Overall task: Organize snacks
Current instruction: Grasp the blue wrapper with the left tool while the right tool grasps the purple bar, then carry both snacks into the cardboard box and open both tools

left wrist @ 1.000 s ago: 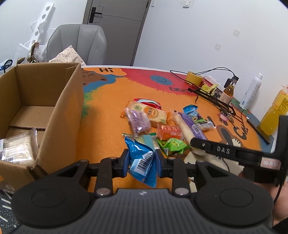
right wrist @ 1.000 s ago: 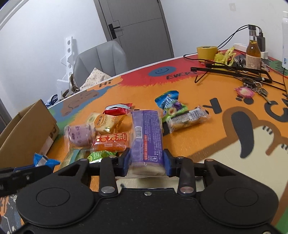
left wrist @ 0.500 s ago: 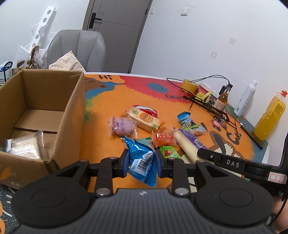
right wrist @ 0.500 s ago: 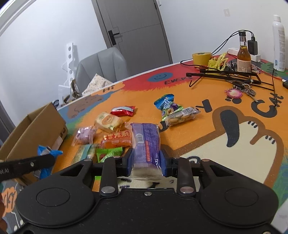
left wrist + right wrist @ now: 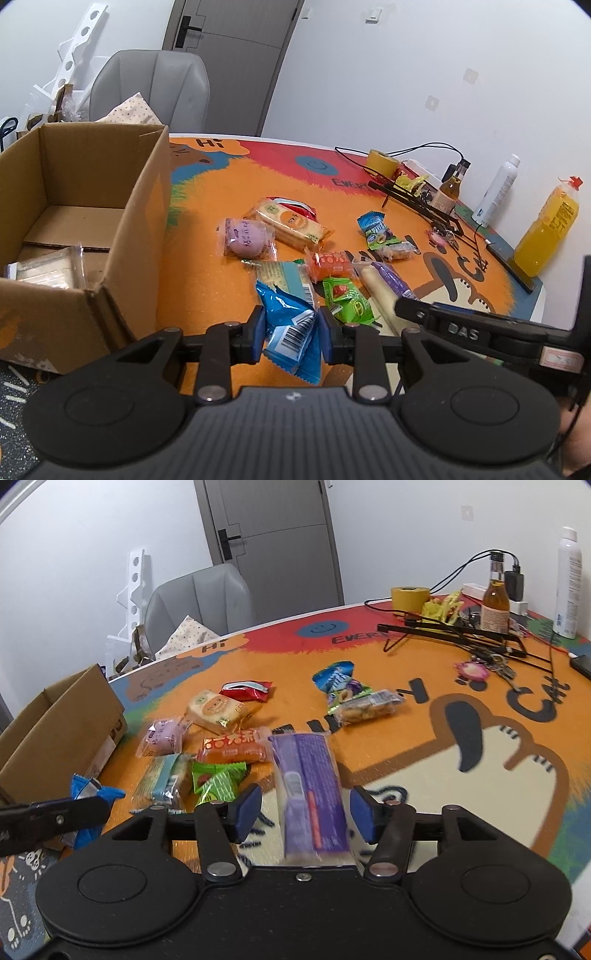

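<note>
My left gripper (image 5: 291,334) is shut on a blue snack packet (image 5: 291,328), held above the table just right of the open cardboard box (image 5: 122,236). The box holds a clear wrapped packet (image 5: 48,267). My right gripper (image 5: 304,814) is open, its pads apart on both sides of a long purple wrapped bar (image 5: 310,792) that lies between them. Several snacks lie on the orange mat: a purple bun (image 5: 245,240), a cracker pack (image 5: 291,221), an orange pack (image 5: 330,264), a green pack (image 5: 349,301). The left gripper and blue packet show in the right wrist view (image 5: 86,799).
A grey chair (image 5: 155,88) stands behind the table. At the far right are a tape roll (image 5: 382,162), cables and a black stand (image 5: 424,206), a brown bottle (image 5: 450,188), a white bottle (image 5: 496,192) and an orange juice bottle (image 5: 546,229).
My right gripper has opened and let go of the purple bar, which now lies between the pads. Both grippers rose and drew back; the left still holds the blue packet.
</note>
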Demonstrator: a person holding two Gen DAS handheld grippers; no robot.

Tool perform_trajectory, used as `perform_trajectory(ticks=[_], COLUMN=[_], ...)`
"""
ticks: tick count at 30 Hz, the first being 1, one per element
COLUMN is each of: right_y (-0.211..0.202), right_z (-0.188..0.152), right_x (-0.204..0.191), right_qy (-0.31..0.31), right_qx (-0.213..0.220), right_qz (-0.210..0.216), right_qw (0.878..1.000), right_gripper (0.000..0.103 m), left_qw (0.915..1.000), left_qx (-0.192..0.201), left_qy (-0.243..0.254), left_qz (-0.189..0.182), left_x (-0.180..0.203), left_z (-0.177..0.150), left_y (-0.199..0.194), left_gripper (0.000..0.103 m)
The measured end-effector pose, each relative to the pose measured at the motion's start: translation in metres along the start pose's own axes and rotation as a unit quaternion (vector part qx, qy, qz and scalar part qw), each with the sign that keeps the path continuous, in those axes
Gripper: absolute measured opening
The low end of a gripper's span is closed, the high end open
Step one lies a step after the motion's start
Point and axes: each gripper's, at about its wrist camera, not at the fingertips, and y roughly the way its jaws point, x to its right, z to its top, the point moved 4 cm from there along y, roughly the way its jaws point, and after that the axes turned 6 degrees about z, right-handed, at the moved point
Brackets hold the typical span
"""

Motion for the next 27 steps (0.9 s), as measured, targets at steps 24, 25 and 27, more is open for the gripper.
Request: perform_trajectory(ticks=[24, 25, 27], right_y=[-0.023, -0.027, -0.036], right_z=[0.004, 0.004, 0.005], right_x=[0.001, 0.001, 0.0], right_qy=[0.041, 0.045, 0.052], right_qx=[0.046, 0.051, 0.063], right_qz=[0.009, 0.01, 0.012], right_qw=[0.998, 0.998, 0.997], right_gripper=[0.029, 0.029, 0.029], left_qw=[0.9997, 0.9995, 0.9992], left_qx=[0.016, 0.018, 0.025], left_qy=[0.021, 0.024, 0.032], left_qz=[0.003, 0.003, 0.0], left_x=[0.008, 0.01, 0.014], left_z=[0.011, 0.012, 0.013], left_y=[-0.016, -0.019, -0.025], left_gripper=[0.028, 0.028, 0.028])
